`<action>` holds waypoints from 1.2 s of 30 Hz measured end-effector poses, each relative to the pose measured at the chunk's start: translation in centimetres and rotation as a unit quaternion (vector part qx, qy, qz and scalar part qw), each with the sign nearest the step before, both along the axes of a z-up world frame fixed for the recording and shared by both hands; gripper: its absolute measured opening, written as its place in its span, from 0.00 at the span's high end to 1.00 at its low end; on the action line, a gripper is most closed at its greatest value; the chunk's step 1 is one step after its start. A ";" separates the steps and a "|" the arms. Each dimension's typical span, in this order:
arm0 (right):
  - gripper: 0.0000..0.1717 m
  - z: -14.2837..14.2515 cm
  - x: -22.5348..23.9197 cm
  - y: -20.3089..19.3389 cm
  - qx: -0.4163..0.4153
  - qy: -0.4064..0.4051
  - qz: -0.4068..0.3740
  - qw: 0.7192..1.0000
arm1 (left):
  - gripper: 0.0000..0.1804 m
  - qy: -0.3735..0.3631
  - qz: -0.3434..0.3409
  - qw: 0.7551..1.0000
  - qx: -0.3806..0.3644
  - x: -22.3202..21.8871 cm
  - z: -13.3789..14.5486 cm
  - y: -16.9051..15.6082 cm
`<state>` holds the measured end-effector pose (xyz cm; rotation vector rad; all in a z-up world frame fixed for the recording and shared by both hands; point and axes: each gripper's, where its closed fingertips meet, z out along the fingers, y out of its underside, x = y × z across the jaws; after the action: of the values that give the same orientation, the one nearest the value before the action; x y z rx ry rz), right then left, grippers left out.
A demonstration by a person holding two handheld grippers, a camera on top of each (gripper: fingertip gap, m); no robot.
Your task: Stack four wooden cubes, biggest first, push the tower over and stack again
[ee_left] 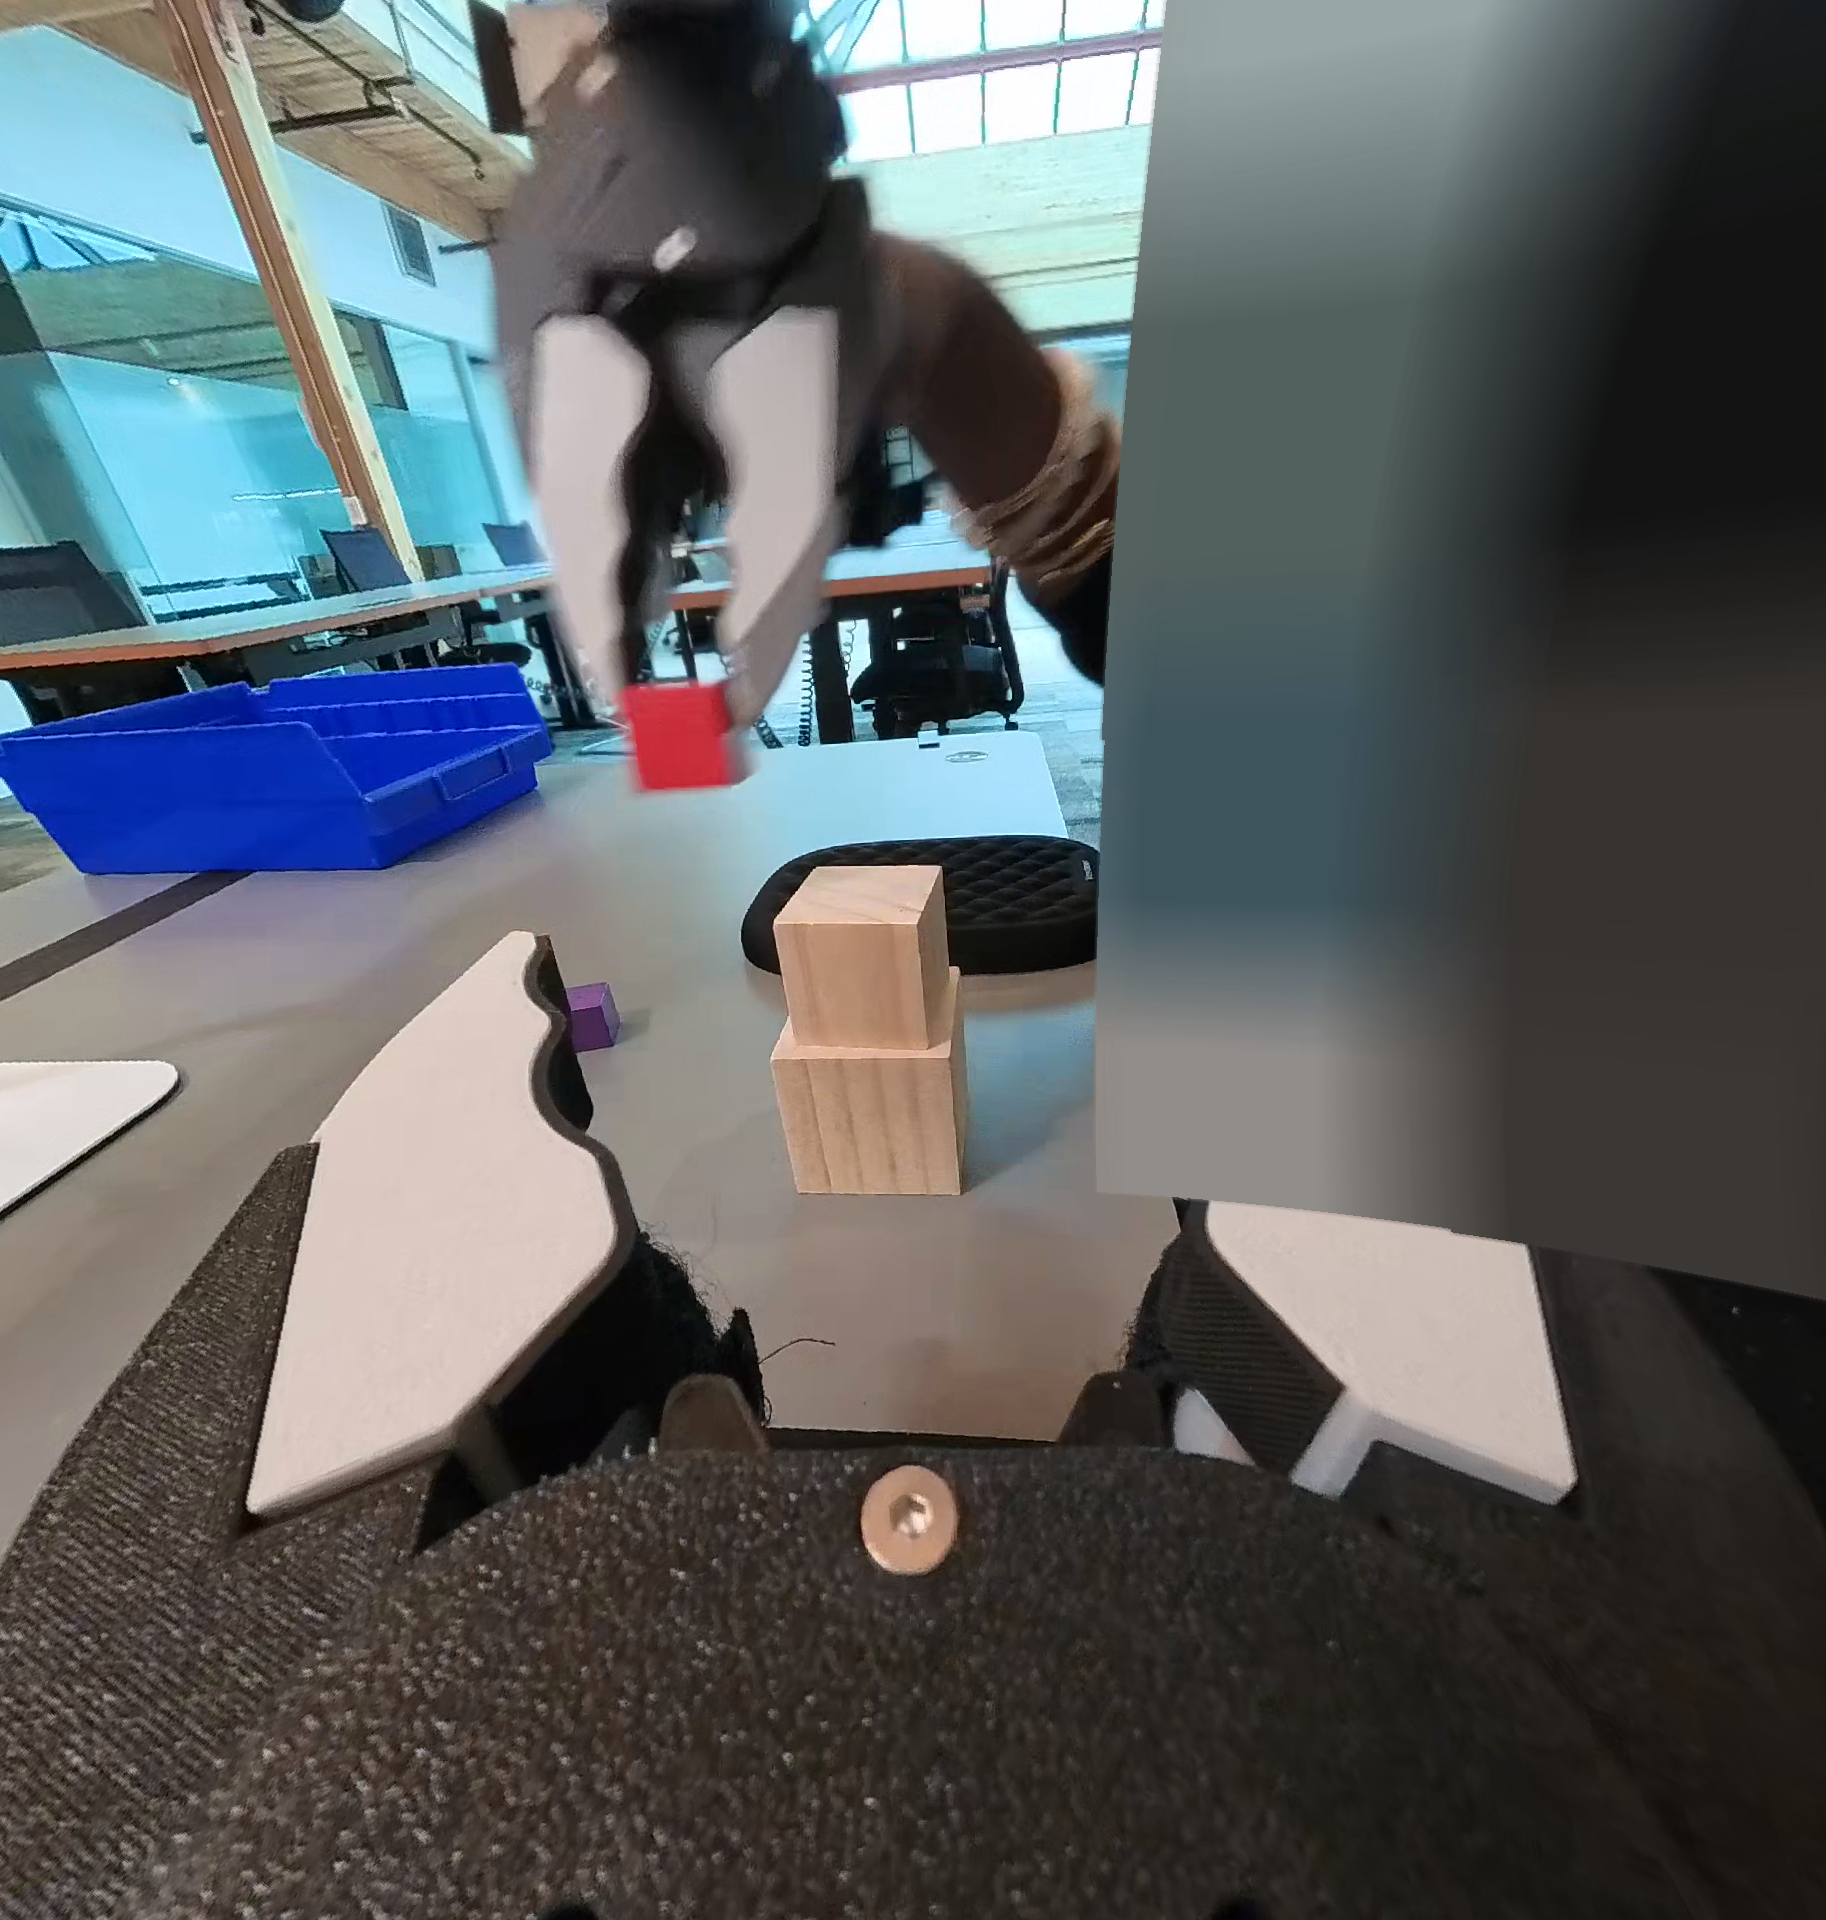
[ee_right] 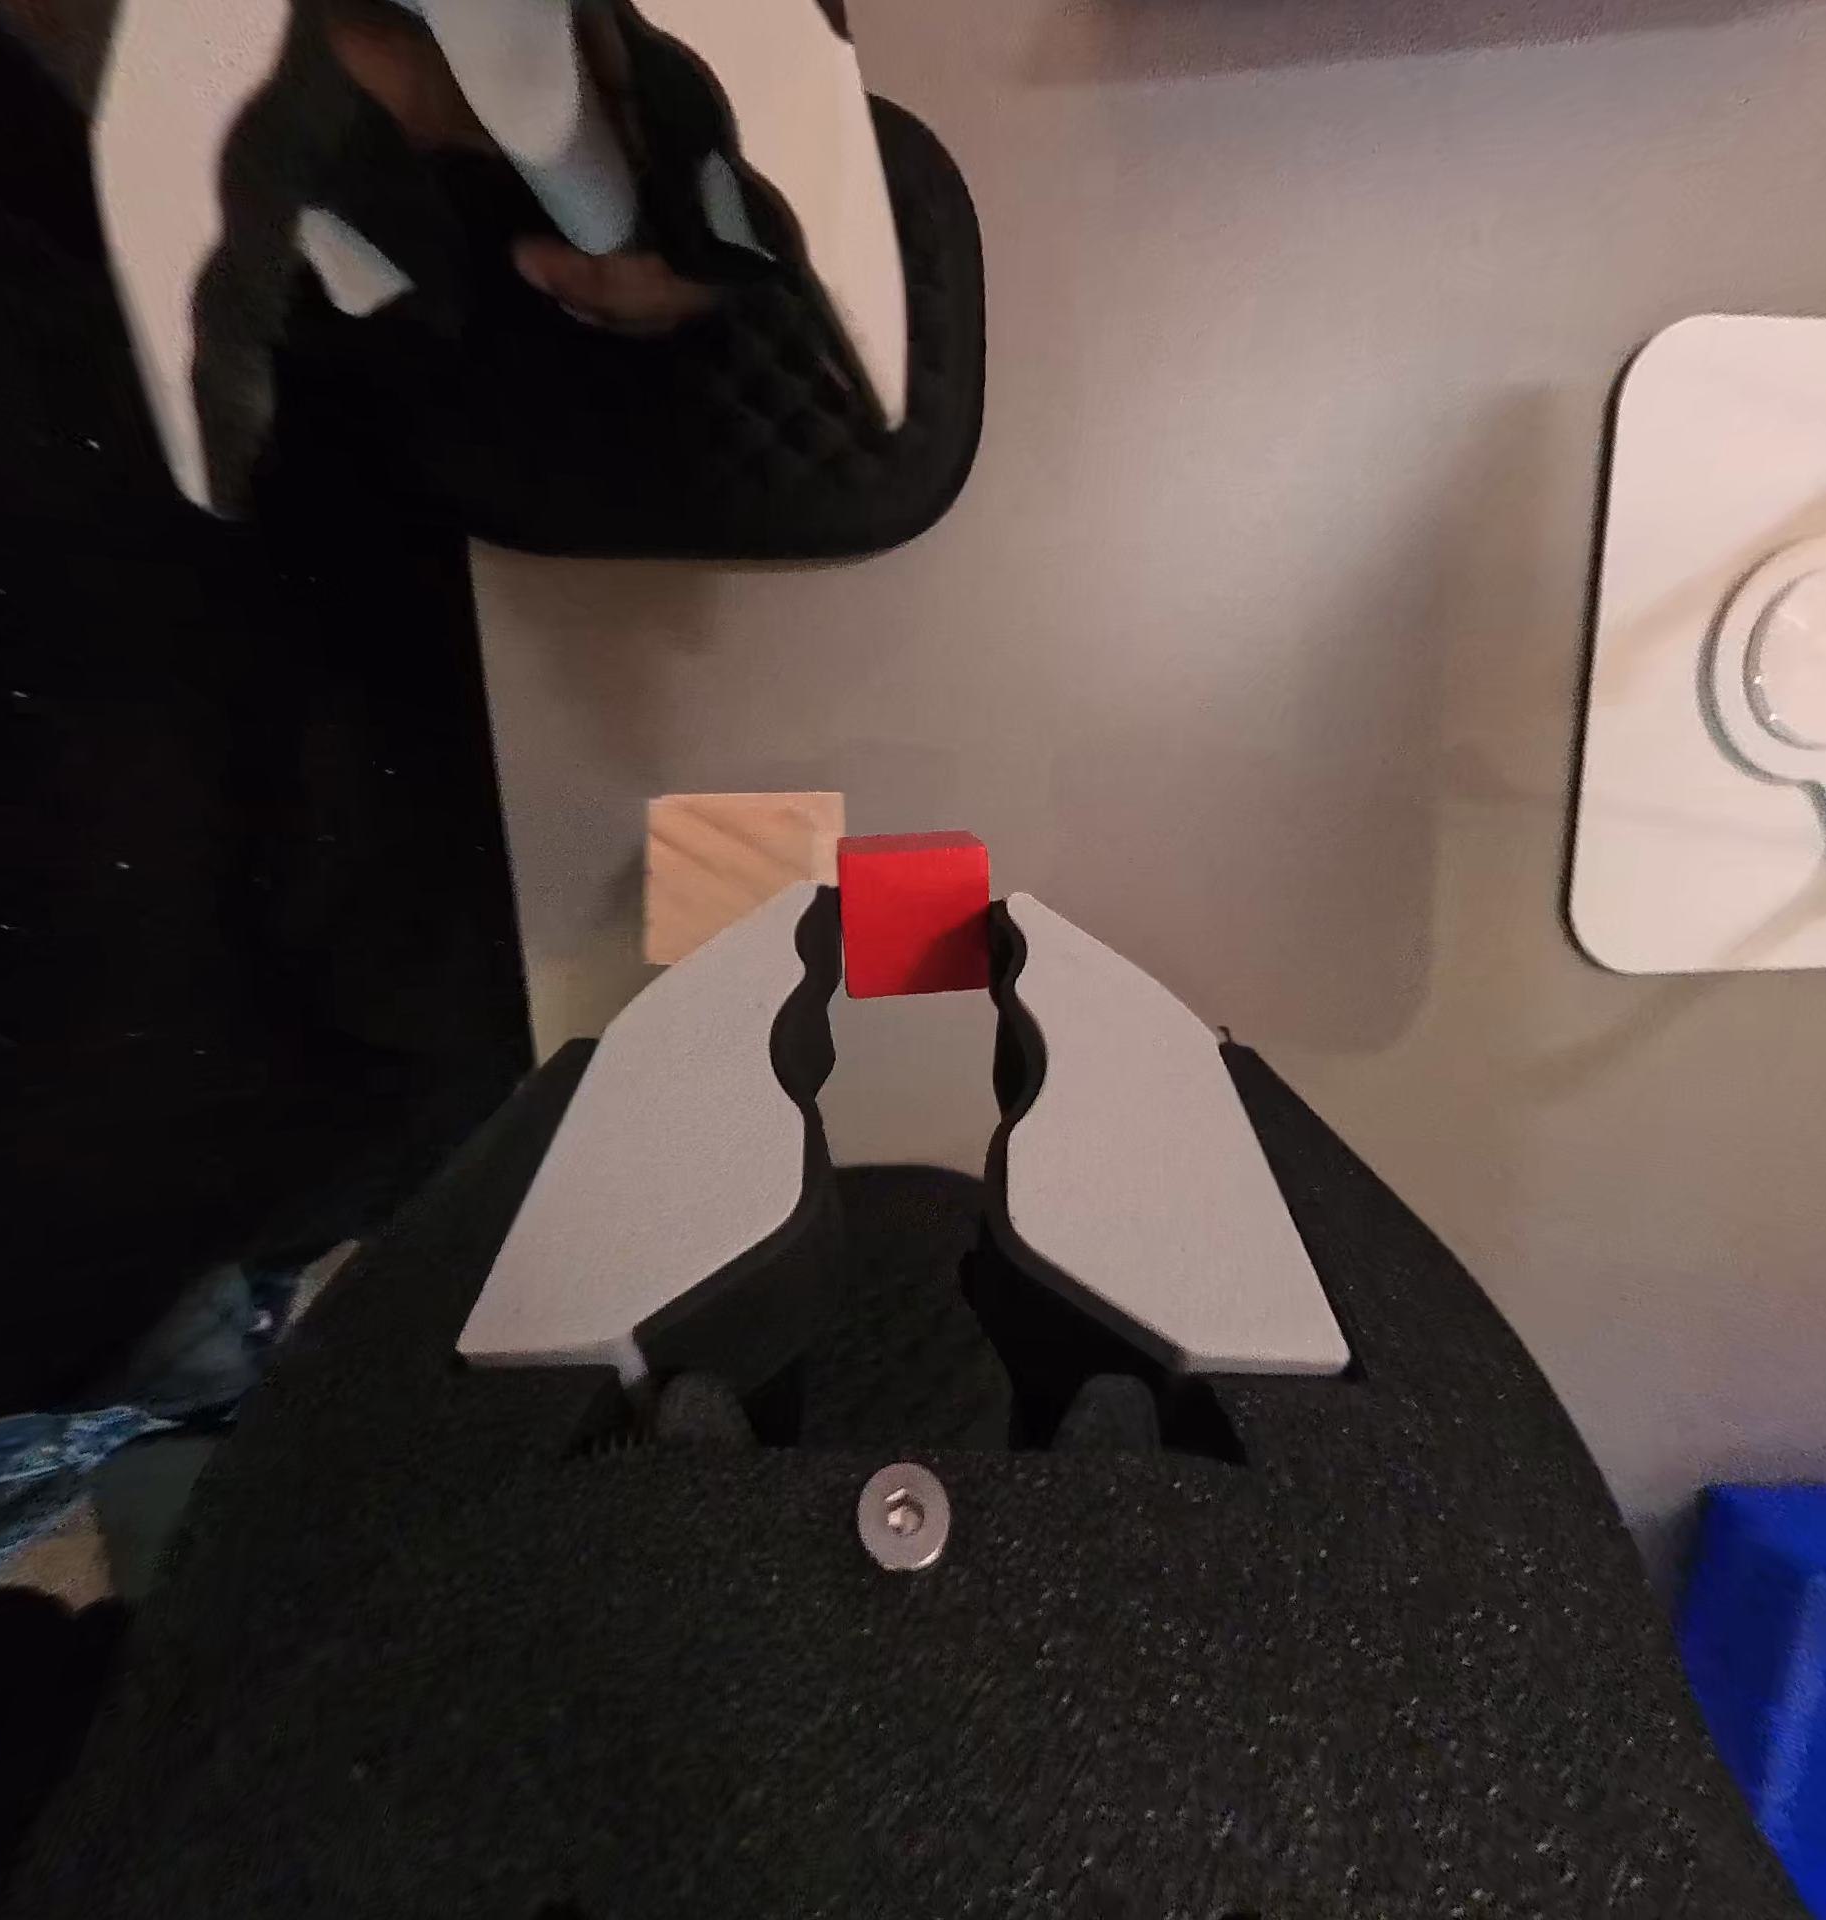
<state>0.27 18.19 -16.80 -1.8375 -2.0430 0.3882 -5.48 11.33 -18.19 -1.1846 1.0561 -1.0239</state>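
My right gripper is shut on a small red cube, with both pads pressed on its sides. In the left wrist view it hangs in the air with the red cube, up and to the left of a stack of two plain wooden cubes on the grey table. From above, the stack's top lies just left of the red cube. My left gripper is wide open and empty, low over the table in front of the stack. A blur patch hides its right fingertip. A small purple cube lies by its left finger.
A blue plastic bin stands at the back left. A black quilted pad lies behind the stack, with a closed white laptop beyond it. A white mat is at the left edge. Desks and chairs stand beyond the table. The grippers' ends are close to 11 cm from one another.
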 end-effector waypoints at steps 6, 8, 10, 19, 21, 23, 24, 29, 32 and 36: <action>0.84 -0.3 0.6 -2.4 0.020 -0.029 -0.031 0.999 | 0.32 0.004 0.001 1.000 0.000 0.1 -0.1 0.0; 0.84 -0.6 0.4 -3.1 0.010 -0.026 -0.038 0.999 | 0.32 0.004 0.001 1.000 -0.001 0.1 -0.1 0.0; 0.84 -0.9 0.2 -3.4 0.011 -0.027 -0.045 0.999 | 0.32 0.005 0.001 1.000 0.001 0.1 -0.1 0.0; 0.84 -2.3 0.2 -3.7 0.000 -0.037 -0.052 0.998 | 0.33 0.010 0.001 1.000 0.004 0.2 -0.2 0.0; 0.84 -2.5 0.2 -3.7 0.002 -0.041 -0.055 0.998 | 0.33 0.010 0.001 1.000 0.004 0.2 -0.2 0.0; 0.84 -2.6 0.3 -3.6 0.004 -0.044 -0.062 0.997 | 0.33 0.009 0.001 1.000 0.003 0.2 -0.2 0.0; 0.84 -2.7 0.4 -3.6 0.004 -0.045 -0.066 0.997 | 0.33 0.008 0.000 1.000 0.003 0.2 -0.2 0.0; 0.84 -3.3 0.3 -3.6 0.001 -0.048 -0.073 0.996 | 0.33 0.008 0.001 1.000 0.004 0.2 -0.2 -0.1; 0.84 -3.3 0.3 -3.7 0.000 -0.048 -0.075 0.996 | 0.33 0.009 0.000 1.000 0.005 0.3 -0.2 -0.1; 0.72 -3.4 0.4 -3.8 -0.003 -0.049 -0.077 0.996 | 0.33 0.009 0.000 1.000 0.006 0.3 -0.2 -0.1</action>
<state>0.63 14.36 -20.20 -2.0380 -1.9463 0.2689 -5.21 11.22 -18.40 -1.1863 1.0740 -1.0071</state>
